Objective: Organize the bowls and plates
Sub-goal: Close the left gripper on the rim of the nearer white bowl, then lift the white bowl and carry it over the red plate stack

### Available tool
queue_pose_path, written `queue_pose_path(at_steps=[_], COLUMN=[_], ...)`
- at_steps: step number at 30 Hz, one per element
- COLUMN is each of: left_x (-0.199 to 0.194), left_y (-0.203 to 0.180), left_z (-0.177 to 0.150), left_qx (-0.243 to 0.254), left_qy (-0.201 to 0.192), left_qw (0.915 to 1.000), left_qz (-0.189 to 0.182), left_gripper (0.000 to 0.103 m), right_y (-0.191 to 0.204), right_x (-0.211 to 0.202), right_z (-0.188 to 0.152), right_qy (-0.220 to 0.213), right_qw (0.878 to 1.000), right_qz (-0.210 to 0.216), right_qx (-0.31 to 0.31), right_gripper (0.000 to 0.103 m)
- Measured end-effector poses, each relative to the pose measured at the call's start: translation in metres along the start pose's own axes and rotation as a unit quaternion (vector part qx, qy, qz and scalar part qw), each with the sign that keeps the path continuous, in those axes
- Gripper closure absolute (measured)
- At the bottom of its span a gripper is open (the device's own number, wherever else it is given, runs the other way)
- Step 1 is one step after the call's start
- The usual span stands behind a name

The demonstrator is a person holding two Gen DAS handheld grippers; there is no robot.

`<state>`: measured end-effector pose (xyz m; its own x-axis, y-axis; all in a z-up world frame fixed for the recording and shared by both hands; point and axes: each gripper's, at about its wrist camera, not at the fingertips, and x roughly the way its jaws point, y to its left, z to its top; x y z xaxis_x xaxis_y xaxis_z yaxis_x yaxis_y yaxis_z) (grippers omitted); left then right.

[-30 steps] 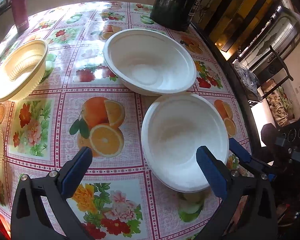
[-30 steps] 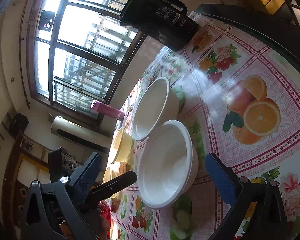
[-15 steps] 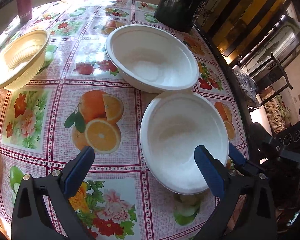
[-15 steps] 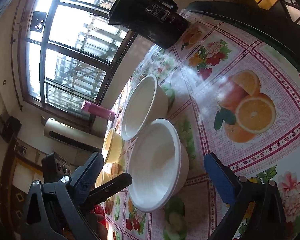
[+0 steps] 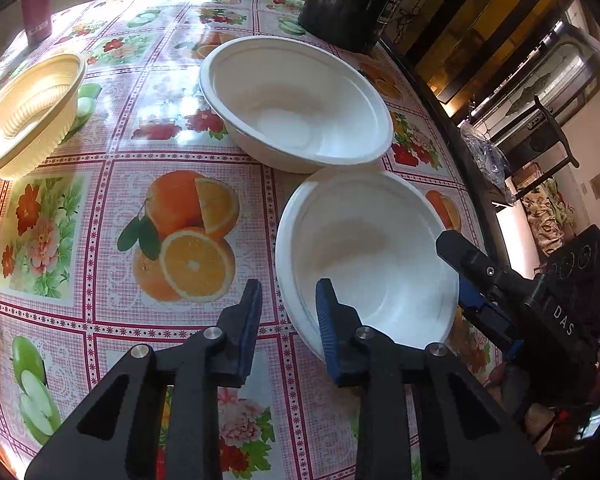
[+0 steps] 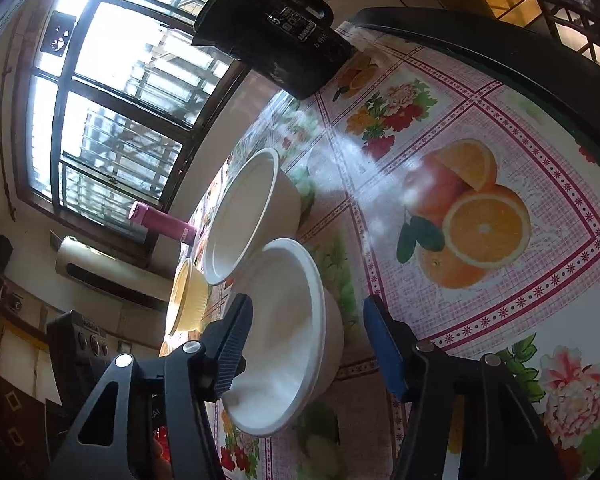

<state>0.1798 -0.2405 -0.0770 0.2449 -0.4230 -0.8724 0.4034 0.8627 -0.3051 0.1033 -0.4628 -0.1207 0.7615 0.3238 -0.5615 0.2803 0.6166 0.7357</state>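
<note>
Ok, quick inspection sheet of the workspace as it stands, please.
Surface: table under a glossy cloth printed with fruit and flowers; glare at the far end.
Job's things: near bowl and far bowl, both white, side by side; yellow bowl apart at the left. All upright and empty.
Clutter: black appliance and pink bottle at the far edge.
Grippers: left gripper has just been closing astride the near bowl's rim, contact unclear; right gripper, also closing, straddles the opposite rim with a gap showing.
Cables: nothing seen on the table.
Surroundings: barred window; chair beside the table.
</note>
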Motion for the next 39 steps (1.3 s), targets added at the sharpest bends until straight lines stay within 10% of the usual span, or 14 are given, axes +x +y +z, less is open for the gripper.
queue_pose_path(at_steps=[7, 25, 39], left_x=[-0.005, -0.048, -0.178], left_y=[-0.006, 0.028, 0.145], left_z=[-0.002, -0.053, -0.138], left_qx=[0.020, 0.038, 0.003], left_qy=[-0.010, -0.043, -0.149], left_qw=[0.9997, 0.9980, 0.9807], left_qz=[-0.005, 0.028, 0.126], left_gripper=[0.091, 0.091, 0.089], right_y=[0.001, 0.034, 0.190], right_x=[0.001, -0.012, 0.013], right_z=[-0.005, -0.068, -0.180], right_qy=[-0.001, -0.012, 0.047], right_qw=[1.000, 0.999, 0.984], right_qz=[-0.021, 0.000, 0.067], right_qx=[-0.014, -0.033, -0.158], right_gripper=[0.096, 0.096, 0.096])
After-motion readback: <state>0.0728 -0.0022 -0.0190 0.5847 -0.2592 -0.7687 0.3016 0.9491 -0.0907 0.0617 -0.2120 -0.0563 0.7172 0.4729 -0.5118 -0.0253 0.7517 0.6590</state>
